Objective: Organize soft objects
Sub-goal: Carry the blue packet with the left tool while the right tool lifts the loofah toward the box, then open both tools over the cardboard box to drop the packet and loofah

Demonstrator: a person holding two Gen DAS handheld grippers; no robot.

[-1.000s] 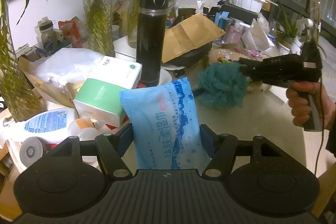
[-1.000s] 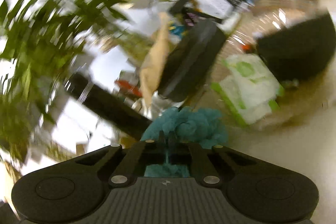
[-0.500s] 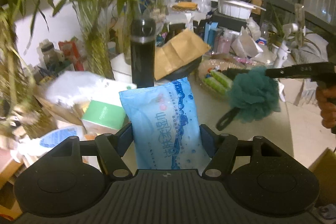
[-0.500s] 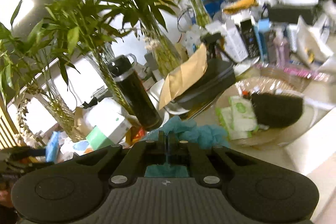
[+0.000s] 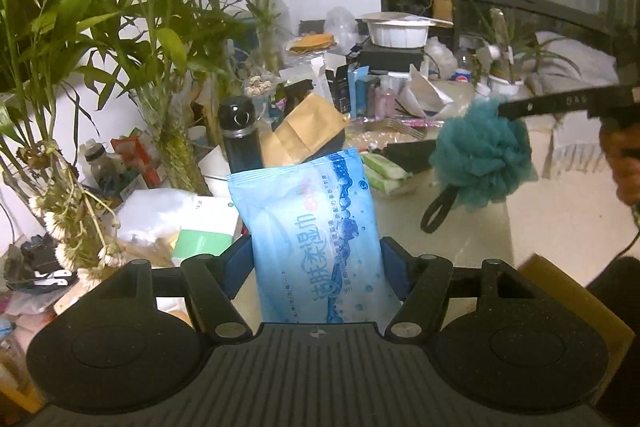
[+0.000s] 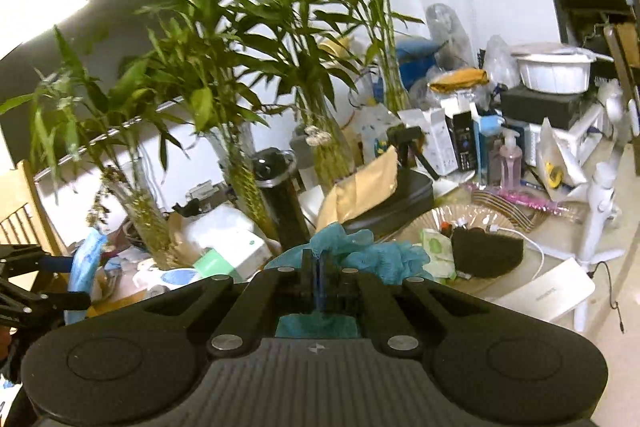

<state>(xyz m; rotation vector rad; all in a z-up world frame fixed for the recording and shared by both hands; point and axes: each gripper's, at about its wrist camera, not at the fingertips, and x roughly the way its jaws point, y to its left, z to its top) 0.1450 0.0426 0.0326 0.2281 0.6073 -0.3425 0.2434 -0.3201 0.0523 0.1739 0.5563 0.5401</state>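
Both grippers loaded, held above the cluttered tabletop.

The left gripper [image 5: 316,263] is clamped on a blue wet-wipe pack [image 5: 312,235], which stands upright between its fingers [image 5: 236,267]. The right gripper [image 6: 318,267] has its jaws drawn fully together on a teal bath pouf [image 6: 360,255]; in the left wrist view the pouf [image 5: 484,163] hangs from the gripper tip, clear of the tabletop [image 5: 460,239], its dark loop dangling below. A black flask [image 5: 240,139] stands behind the pack, beside the bamboo plants [image 5: 168,27].
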